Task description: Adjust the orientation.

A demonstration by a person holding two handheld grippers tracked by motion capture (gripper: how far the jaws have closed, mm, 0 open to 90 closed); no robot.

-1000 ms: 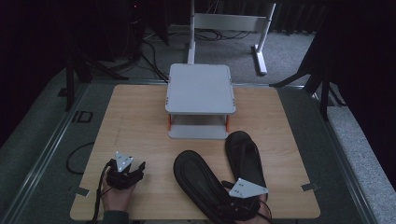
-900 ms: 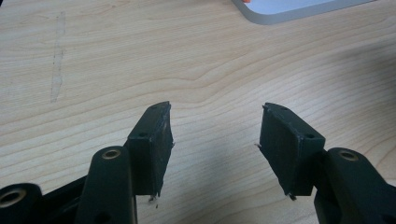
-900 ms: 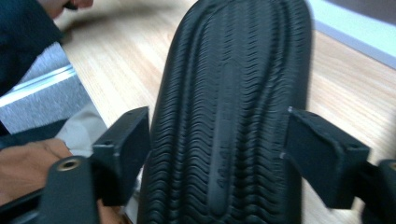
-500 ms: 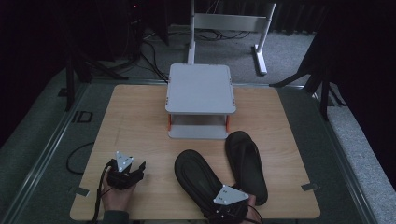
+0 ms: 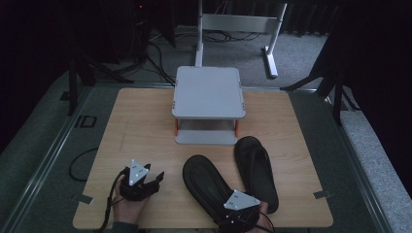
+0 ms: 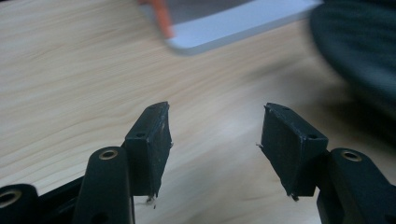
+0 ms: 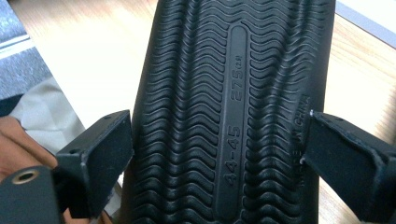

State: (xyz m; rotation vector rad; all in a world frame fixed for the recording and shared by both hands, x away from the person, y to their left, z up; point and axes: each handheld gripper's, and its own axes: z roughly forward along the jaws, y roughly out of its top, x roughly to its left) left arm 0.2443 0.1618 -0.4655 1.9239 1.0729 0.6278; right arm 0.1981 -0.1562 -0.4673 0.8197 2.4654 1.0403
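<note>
At table [image 5: 136,131] centre: one grey two-tier stand [image 5: 209,92]. Two black slippers: one upturned [image 5: 206,179] at 6 o'clock, second [image 5: 255,170] just beside, at 5. Right gripper [image 5: 232,213] jaws just opened, straddling upturned sole, pads apart. Left gripper [image 5: 154,182] at 7, wide open, empty.

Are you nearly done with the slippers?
Just starting. The grey rack holds nothing yet. The right gripper has just been opening its fingers, with the upside-down slipper between them, not pinched. The left gripper hovers open. The other slipper lies untouched. Both likely go there next.
</note>
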